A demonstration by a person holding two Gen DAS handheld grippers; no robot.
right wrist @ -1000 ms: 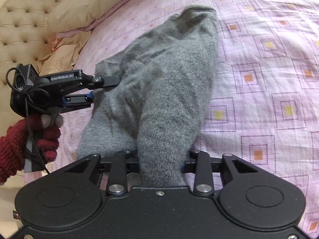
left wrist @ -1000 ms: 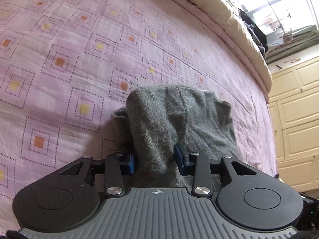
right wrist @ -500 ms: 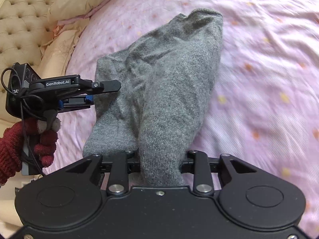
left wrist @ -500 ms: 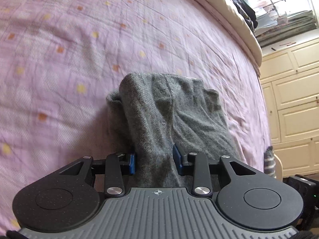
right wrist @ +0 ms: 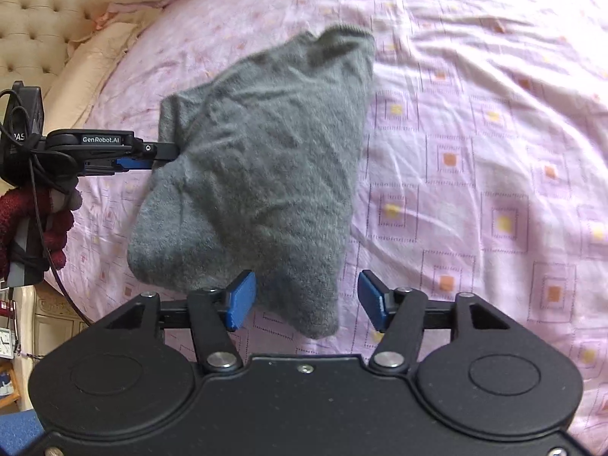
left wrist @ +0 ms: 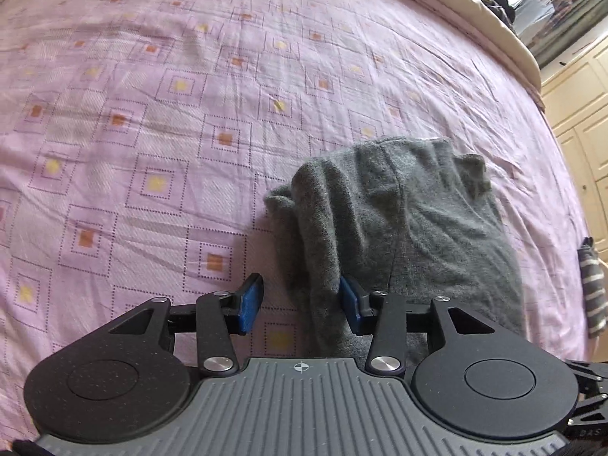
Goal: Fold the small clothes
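Observation:
A small grey knit garment [left wrist: 410, 220] lies folded over on the pink patterned bedsheet [left wrist: 152, 121]. In the left wrist view my left gripper [left wrist: 300, 304] has its jaws opening. A fold of the garment runs between its blue pads [left wrist: 250, 302], against the right pad and apart from the left one. My right gripper [right wrist: 307, 302] also has its jaws opening, and the garment's [right wrist: 258, 159] near corner droops loose between the pads, touching neither. In the right wrist view my left gripper [right wrist: 163, 154] reaches the garment's left edge, held by a hand in a red glove [right wrist: 34, 224].
A cream tufted headboard [right wrist: 38, 11] and cream pillows [right wrist: 87, 72] border the bed on the left. A cream quilt [left wrist: 475, 11] lies along the far edge, with cream cupboards [left wrist: 585, 121] beyond. A striped cloth [left wrist: 592, 288] hangs at the bed's right edge.
Both grippers were shut on the grey garment and have now opened. The garment has slumped out of their pads. Both hands have shifted across the bed.

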